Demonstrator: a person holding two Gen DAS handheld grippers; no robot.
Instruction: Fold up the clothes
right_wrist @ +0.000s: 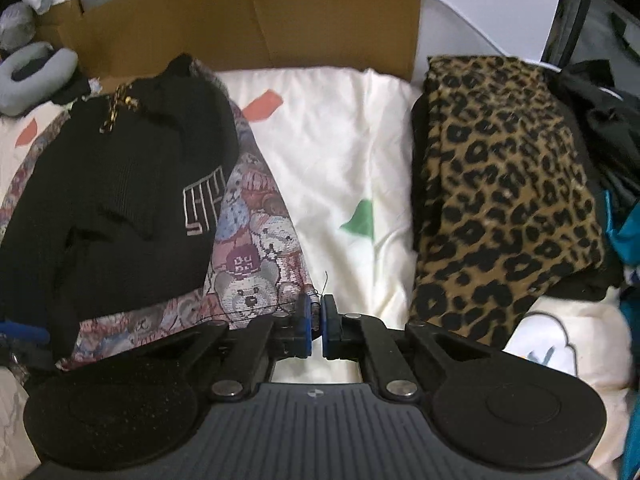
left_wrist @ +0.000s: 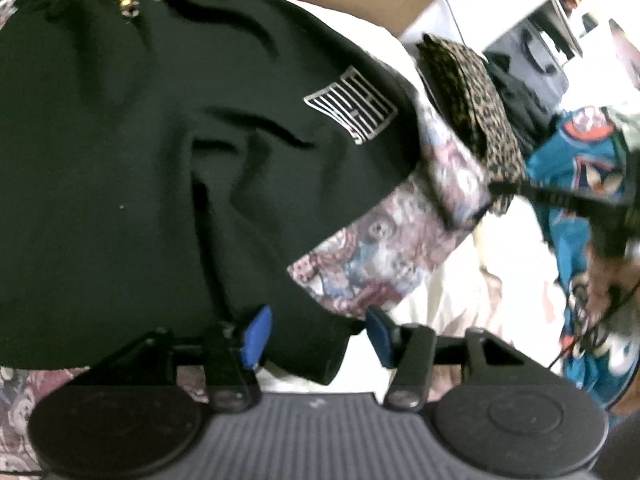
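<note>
Right gripper [right_wrist: 316, 320] pinches teddy-print cloth's [right_wrist: 256, 248] corner; cloth seemingly stretches away leftward.

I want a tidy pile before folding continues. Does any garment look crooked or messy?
Yes. The black top lies bunched and wrinkled, askew across the teddy-bear fabric. The leopard-print garment beside them is folded neatly.

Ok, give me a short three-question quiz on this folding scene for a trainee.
1. True or false: the black sweater lies on the teddy-bear fabric.
2. What does the shut right hand-held gripper pinch?
3. Fill in: the folded garment right of the white sheet has a ___ print.

Key: 1 true; 2 a corner of the teddy-bear fabric; 3 leopard.
</note>
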